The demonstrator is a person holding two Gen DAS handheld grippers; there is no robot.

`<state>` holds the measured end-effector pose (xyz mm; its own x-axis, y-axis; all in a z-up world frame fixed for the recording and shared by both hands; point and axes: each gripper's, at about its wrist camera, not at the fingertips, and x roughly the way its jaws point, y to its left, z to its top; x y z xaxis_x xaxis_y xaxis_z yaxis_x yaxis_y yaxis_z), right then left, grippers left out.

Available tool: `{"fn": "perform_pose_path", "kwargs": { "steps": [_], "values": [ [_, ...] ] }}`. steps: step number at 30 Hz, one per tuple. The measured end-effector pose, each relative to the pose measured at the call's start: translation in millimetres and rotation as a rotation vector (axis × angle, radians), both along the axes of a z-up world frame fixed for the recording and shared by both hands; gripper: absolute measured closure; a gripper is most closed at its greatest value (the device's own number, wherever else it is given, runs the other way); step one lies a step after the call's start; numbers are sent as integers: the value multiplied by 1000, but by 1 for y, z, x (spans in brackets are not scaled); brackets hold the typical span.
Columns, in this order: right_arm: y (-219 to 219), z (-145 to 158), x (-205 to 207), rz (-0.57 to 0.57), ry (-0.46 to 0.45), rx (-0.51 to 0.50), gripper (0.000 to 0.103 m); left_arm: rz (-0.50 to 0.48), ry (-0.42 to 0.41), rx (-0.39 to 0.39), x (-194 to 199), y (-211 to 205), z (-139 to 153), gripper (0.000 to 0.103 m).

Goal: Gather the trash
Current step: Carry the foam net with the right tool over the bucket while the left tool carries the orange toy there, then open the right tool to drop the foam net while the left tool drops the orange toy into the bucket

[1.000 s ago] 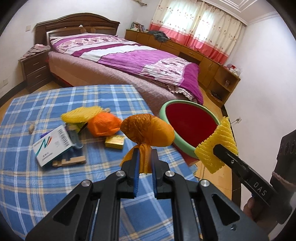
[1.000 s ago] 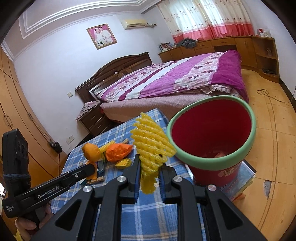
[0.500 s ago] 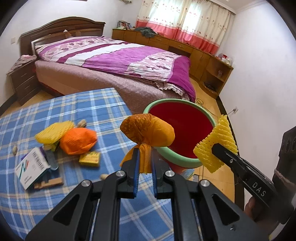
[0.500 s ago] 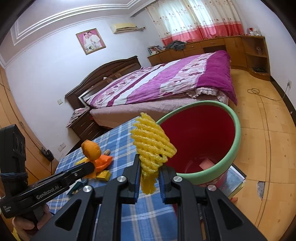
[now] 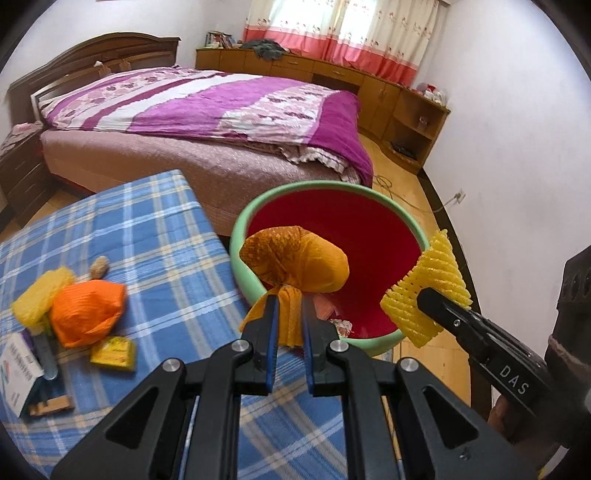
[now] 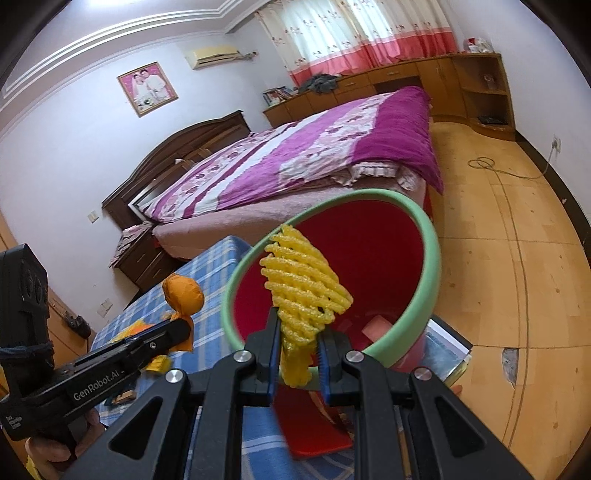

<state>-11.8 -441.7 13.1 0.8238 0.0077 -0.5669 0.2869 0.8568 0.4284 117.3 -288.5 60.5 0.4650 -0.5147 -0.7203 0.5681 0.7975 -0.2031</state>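
Left gripper [image 5: 288, 321]: jaws clamped on the twisted tail of an orange net wrapper [image 5: 295, 260], held over the near rim of the bin.
Right gripper [image 6: 297, 345]: jaws pinching a yellow foam net [image 6: 301, 286] above the bin mouth.
Bin [image 5: 255, 286]: red inside, green rim, beside the counter [image 5: 159, 236].
Counter: more trash lies on the blue check cloth.

Before me a bed [image 5: 207, 122] with purple quilt, wooden cabinets [image 5: 332, 79] under pink-trimmed curtains [image 6: 354, 33], white walls, a wooden floor [image 6: 517, 229].
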Motion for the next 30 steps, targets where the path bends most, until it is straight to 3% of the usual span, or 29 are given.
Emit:
{"fn": "perform_pose_path", "kwargs": {
  "steps": [13, 22, 27, 30],
  "values": [
    [-24, -21, 5, -47, 34, 22, 80, -45, 39, 31, 15, -31, -27, 92],
    [-30, -25, 5, -55, 35, 36, 74, -40, 44, 43, 16, -34, -29, 73],
    [-30, -26, 5, -50, 28, 43, 57, -29, 41, 33, 15, -29, -26, 68],
    [-30, -26, 4, -48, 25, 50, 53, -15, 35, 31, 14, -26, -24, 67]
  ]
}}
